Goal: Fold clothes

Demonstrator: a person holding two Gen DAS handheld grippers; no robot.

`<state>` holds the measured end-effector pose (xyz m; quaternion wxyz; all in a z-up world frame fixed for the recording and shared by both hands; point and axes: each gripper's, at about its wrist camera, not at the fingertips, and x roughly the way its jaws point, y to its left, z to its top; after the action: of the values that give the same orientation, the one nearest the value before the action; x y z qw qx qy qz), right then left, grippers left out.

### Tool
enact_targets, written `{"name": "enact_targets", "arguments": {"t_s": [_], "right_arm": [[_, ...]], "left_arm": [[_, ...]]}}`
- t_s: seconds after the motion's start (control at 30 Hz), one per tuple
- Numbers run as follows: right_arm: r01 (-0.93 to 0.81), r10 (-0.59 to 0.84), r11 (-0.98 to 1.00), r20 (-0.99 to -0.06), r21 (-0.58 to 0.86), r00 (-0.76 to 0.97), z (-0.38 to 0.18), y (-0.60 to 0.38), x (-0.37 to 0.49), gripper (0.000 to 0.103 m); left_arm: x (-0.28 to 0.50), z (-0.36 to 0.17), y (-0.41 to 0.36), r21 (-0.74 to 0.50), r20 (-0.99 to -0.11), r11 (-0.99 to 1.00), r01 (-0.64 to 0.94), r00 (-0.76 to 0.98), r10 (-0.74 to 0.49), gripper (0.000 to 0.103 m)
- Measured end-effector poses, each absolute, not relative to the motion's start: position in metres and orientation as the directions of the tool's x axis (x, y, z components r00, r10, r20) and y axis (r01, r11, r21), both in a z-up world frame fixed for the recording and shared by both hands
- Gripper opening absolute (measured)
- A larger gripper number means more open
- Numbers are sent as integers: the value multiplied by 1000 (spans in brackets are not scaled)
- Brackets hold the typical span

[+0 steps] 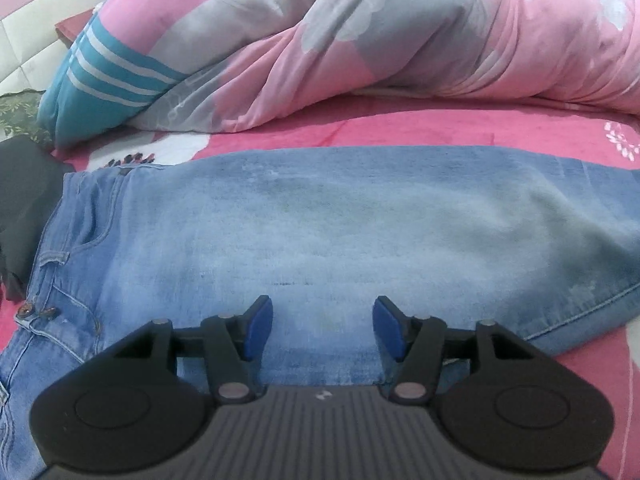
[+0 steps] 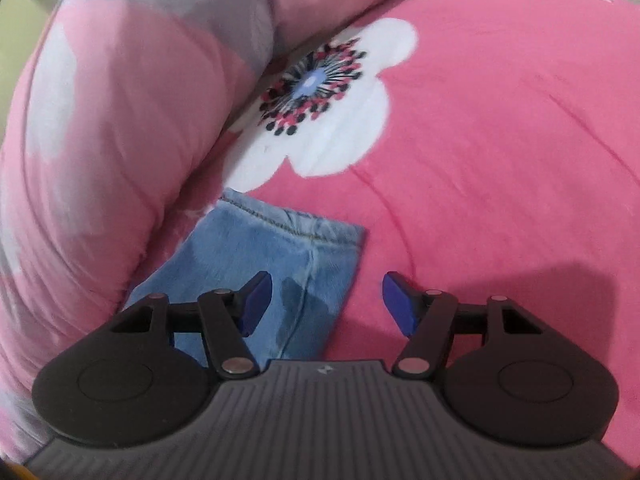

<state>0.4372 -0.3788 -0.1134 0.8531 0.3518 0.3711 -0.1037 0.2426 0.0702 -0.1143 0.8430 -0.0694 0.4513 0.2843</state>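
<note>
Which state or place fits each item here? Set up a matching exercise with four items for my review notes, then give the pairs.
Column one:
1. jeans
2. striped pillow
3. left gripper
4. jeans hem

Column two:
A. blue with white stripes, at the far left, partly under the pink and grey duvet
B. open, nothing between its fingers, above the denim
C. spread flat across the pink floral sheet, waistband at the left
D. stitched leg end ahead of the right gripper, beside the rolled duvet

Pairs: 1-C, 2-A, 3-B, 4-D
</note>
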Motion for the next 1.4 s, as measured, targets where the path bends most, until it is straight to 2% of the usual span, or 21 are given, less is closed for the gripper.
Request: {"name": "enact_targets", "arguments": {"t_s": [0.03,0.07,0.2,0.3,0.47,0.53,0.6,0.7,0.8,0.87,0.93,0.97,1.03,1.1,1.13,1.17,1.23,1.33,1.4], "right_arm": [[422,82,746,-700,515,709,-109,-377,438,42],[407,80,760,-694,507,716,-104,-375,437,10],[360,56,796,-651,487,757,-80,-370,428,4],[415,-34,769,-617,486,786,-63,-373,399,3],[549,-73,706,-724,448,685,-108,-396,385,7],[559,-58,662,-709,499,702,-111,-405,379,10],[577,-121,669,-697,469,707,-96,-403,372,28],[575,-245,724,-637,381,731,-63,-396,361,30],[292,-83,919,-596,263,798,-42,-358,378,30],[12,103,984,-632,175,768,-45,-316,404,28],[-184,209,977,-684,110,699,-59,-282,427,26],[-228,212,971,-712,75,670,-70,-272,440,26],[-170,141,985,-741,37,657,-87,-272,455,26],[59,-8,997,-730,45,683,-89,-320,462,25],[176,-85,983,-724,52,684,-89,-345,466,20],[291,-161,955,-719,59,676,-90,-370,469,24],[396,-245,917,-719,46,650,-81,-394,460,27],[255,-150,965,-664,64,733,-54,-369,440,26],[54,15,995,-652,86,758,-45,-332,430,26]], "left_arm": [[243,-114,70,144,-800,827,-543,428,420,58],[244,-114,69,148,-800,826,-545,425,424,58],[248,-112,67,156,-804,811,-564,405,436,60],[250,-111,67,162,-807,800,-578,389,445,60],[253,-112,66,181,-806,799,-573,379,454,60],[253,-112,67,183,-806,801,-570,379,454,60],[253,-111,67,186,-806,802,-567,379,454,62],[253,-112,69,185,-806,804,-566,380,454,64],[253,-112,69,187,-804,805,-563,383,455,65],[254,-112,68,192,-802,806,-560,383,458,66],[254,-112,68,196,-801,807,-557,384,460,66],[254,-112,68,197,-800,808,-556,384,460,66],[254,-113,69,198,-801,809,-554,385,459,67],[253,-113,70,195,-803,811,-551,386,455,67],[253,-113,70,192,-804,814,-549,388,451,68],[253,-112,71,190,-805,817,-545,390,448,68],[252,-113,73,189,-806,819,-541,392,444,70],[253,-113,73,197,-804,820,-538,391,449,71],[255,-113,71,213,-800,819,-532,387,459,72]]}}
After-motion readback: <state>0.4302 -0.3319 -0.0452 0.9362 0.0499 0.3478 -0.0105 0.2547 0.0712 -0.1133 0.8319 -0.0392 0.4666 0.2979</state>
